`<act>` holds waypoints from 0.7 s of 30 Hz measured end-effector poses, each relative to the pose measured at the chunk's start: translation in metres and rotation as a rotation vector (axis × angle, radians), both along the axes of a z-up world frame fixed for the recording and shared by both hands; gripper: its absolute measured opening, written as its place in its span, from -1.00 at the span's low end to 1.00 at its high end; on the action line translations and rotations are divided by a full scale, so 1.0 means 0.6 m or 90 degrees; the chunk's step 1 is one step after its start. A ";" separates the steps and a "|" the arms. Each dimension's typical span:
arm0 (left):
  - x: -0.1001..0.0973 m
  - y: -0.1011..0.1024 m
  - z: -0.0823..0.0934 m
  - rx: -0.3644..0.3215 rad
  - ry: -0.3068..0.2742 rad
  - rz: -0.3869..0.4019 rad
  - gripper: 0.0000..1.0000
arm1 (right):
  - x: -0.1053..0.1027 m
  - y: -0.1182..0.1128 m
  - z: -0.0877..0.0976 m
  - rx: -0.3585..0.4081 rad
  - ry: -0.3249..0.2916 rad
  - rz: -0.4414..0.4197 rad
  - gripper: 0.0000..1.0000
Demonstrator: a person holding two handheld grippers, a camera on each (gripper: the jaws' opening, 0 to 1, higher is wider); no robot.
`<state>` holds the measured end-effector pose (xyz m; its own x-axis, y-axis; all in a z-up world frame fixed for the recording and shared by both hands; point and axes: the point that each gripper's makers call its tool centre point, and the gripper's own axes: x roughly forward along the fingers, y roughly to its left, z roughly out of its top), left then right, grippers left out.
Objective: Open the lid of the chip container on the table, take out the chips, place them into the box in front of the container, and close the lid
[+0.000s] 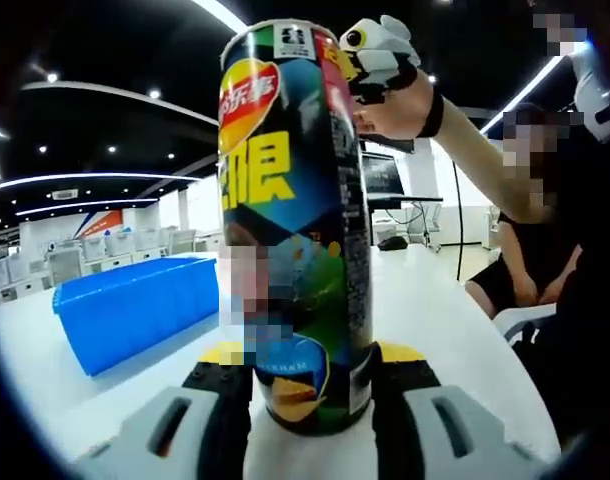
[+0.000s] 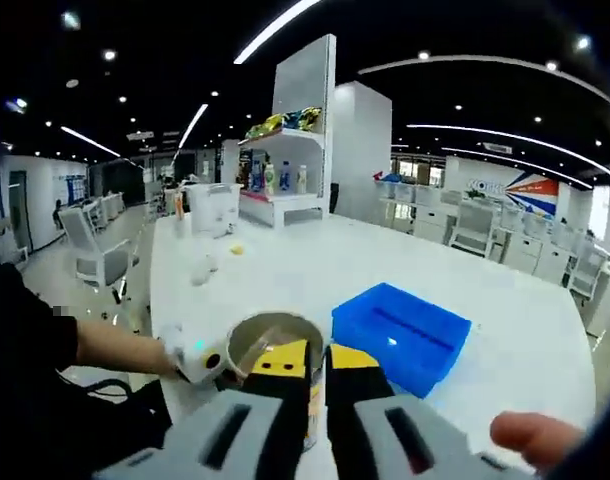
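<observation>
The left claw (image 1: 310, 385) pinches the upright chip can (image 1: 297, 225) near its base on the white bench (image 1: 455, 320). The right claw (image 2: 315, 365) sits pressed nearly together at the can's rim, blue box (image 2: 403, 335) at two o'clock.

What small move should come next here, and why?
Probably close the right gripper on the lid at the rim of the chip container and lift: the left gripper clamps its base, the top looks sealed, and the blue box waits alongside.

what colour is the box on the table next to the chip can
Bright blue; the box shows best in the right gripper view.
</observation>
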<state>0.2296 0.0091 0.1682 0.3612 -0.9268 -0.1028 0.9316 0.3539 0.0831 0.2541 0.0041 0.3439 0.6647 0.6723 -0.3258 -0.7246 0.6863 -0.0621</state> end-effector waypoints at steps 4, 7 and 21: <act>0.000 0.000 0.000 0.004 -0.001 -0.001 -0.05 | -0.004 0.001 0.001 -0.027 -0.006 0.000 -0.99; 0.001 0.001 0.000 0.005 -0.001 -0.001 -0.06 | -0.004 -0.001 -0.002 -0.034 0.000 -0.004 -0.99; -0.001 0.006 0.010 -0.001 -0.004 -0.021 -0.08 | -0.003 -0.046 -0.016 -0.028 0.023 -0.024 -0.99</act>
<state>0.2292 0.0127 0.1740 0.3317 -0.9382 -0.0993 0.9420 0.3236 0.0888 0.2523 -0.0234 0.3345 0.6766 0.6314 -0.3787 -0.7005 0.7105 -0.0669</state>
